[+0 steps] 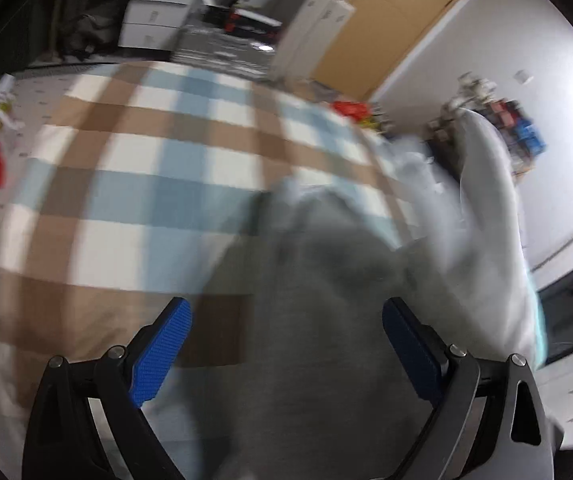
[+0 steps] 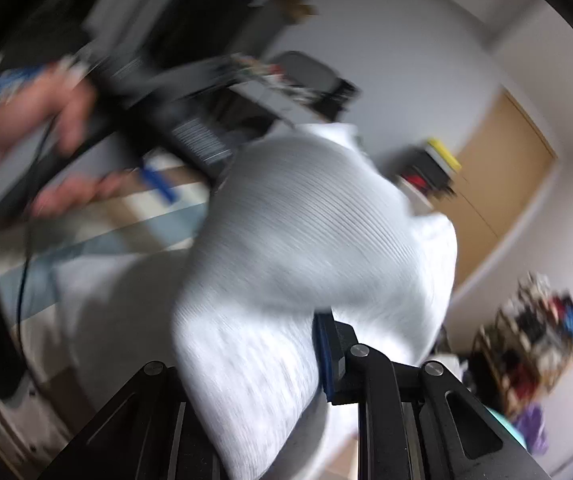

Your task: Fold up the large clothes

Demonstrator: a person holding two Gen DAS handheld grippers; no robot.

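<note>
- Gripping is what your right gripper [image 2: 286, 356] does now: its jaws stand narrow on a thick bunch of the pale grey garment [image 2: 306, 232], which fills the gap and hides the left pad, with one blue pad pressed to the cloth on the right.
- Your left gripper [image 1: 286, 336] has its jaws wide apart; the blue pads [image 1: 162, 352] stand clear on either side of the grey cloth below them and press on nothing.
- From the right jaws the garment billows up and away in a ribbed, rounded swell, lifted off the checked bedspread [image 1: 134, 184]; the rest of it trails down onto that bedspread, where the left wrist view shows it lying in a soft heap.
- In the right wrist view, your hand [image 2: 46, 120] on the other gripper's handle shows at upper left, well apart from the lifted cloth.
- I judge the garment light and limp, a stretchy knit: it will sag and drag from any single hold, and a bunched hold like the present one will make an uneven fold.
- Take it with the left jaws at a hem or shoulder edge rather than mid-panel, so the two holds stretch one straight edge between them.
- Both views are blurred, so seams, sleeves and collar cannot be told apart here.
</note>
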